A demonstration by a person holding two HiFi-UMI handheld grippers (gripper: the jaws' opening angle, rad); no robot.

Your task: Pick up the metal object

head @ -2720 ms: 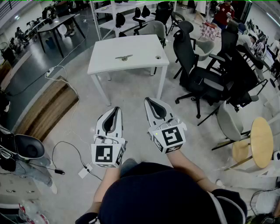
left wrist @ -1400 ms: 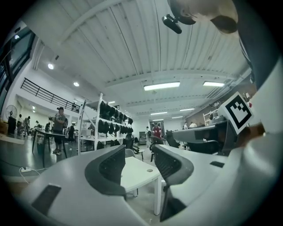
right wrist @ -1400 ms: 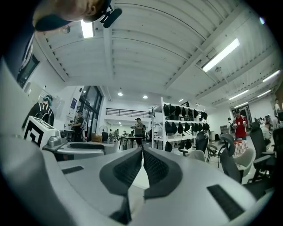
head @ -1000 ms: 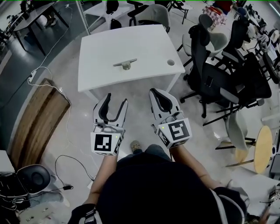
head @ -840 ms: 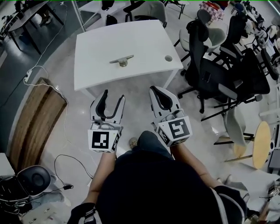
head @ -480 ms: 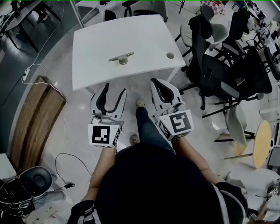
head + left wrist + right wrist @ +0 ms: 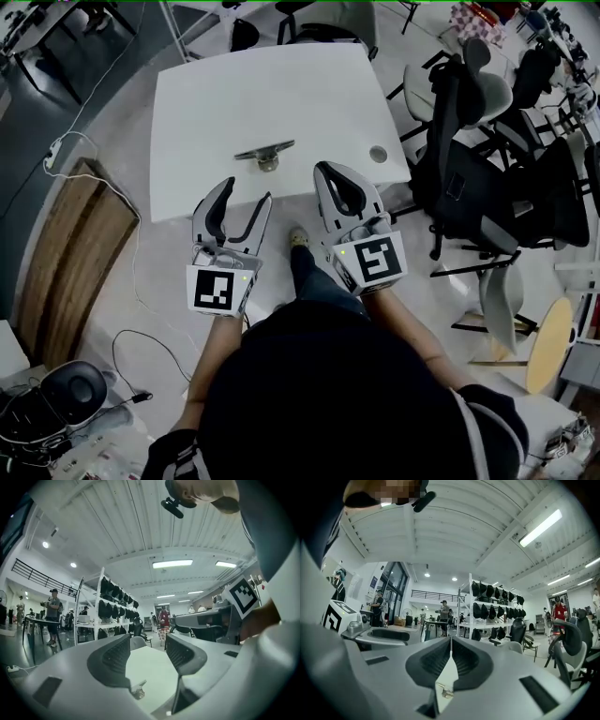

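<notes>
The metal object (image 7: pixel 265 155) lies on the table (image 7: pixel 309 94) near its front edge, just ahead of both grippers. The left gripper (image 7: pixel 247 194) has its jaws apart and empty; the right gripper (image 7: pixel 324 171) has its jaws together. The object is probably rigid, weighty and slick, so grasp across its bar.

White table (image 7: pixel 300 84) – on it a dull silver-grey metal object (image 7: pixel 265 153). The left gripper (image 7: pixel 246 190) and right gripper (image 7: pixel 325 171) are pale grey with black inner pads, each marked with black-and-white squares. Office chairs (image 7: pixel 469 187) – black.
</notes>
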